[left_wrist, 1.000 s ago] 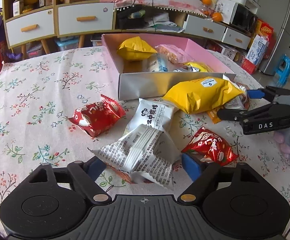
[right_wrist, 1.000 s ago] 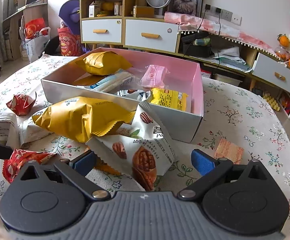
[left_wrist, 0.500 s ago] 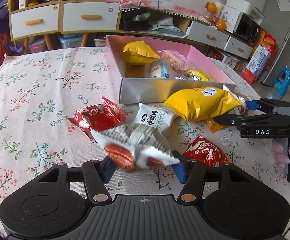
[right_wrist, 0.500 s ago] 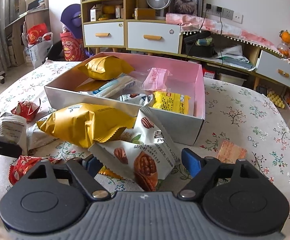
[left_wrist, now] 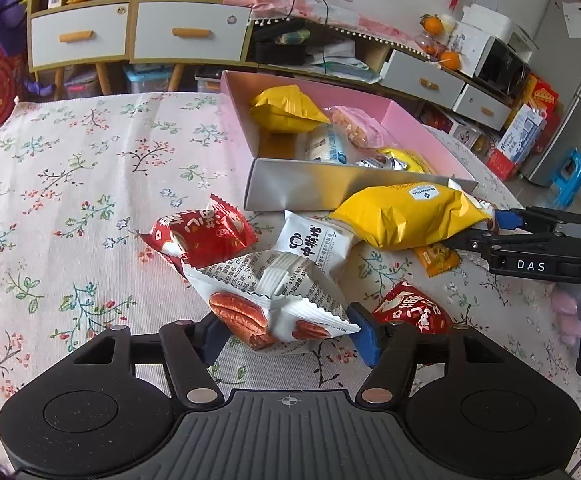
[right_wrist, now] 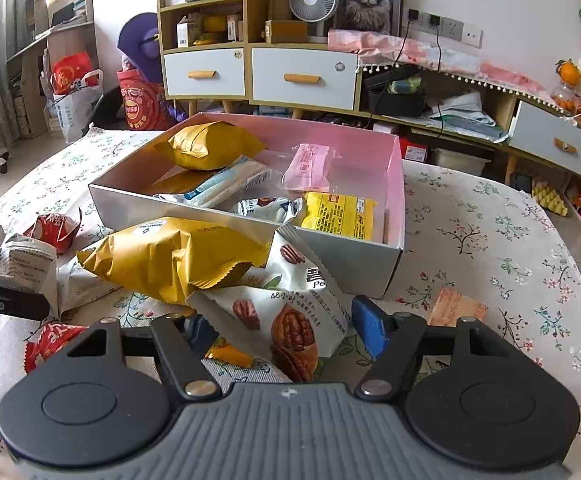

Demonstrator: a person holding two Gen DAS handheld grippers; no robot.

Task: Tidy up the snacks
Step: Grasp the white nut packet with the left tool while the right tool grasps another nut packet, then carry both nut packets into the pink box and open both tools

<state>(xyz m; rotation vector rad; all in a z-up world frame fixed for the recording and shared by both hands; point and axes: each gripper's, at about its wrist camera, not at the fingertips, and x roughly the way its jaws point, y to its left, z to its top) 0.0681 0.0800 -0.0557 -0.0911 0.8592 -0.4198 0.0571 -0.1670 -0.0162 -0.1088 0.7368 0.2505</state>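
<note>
My left gripper (left_wrist: 288,334) is shut on a white pecan snack packet (left_wrist: 270,300) and holds it above the flowered tablecloth. My right gripper (right_wrist: 282,332) is shut on another white pecan packet (right_wrist: 294,304), which lies partly under a large yellow bag (right_wrist: 170,256). The pink-lined box (right_wrist: 354,260) holds several snacks; it also shows in the left wrist view (left_wrist: 298,188). Loose on the cloth are a red packet (left_wrist: 200,234), a white packet with a monkey logo (left_wrist: 314,242), a second red packet (left_wrist: 412,312) and the yellow bag (left_wrist: 406,216).
An orange sachet (right_wrist: 456,306) lies on the cloth right of my right gripper. A small orange packet (left_wrist: 436,258) lies under the yellow bag. The right gripper (left_wrist: 530,256) shows at the right of the left view. Cabinets with drawers (right_wrist: 302,76) stand behind the table.
My left gripper closed on the white pecan packet and lifted it off the cloth. My right gripper closed in on its pecan packet.
</note>
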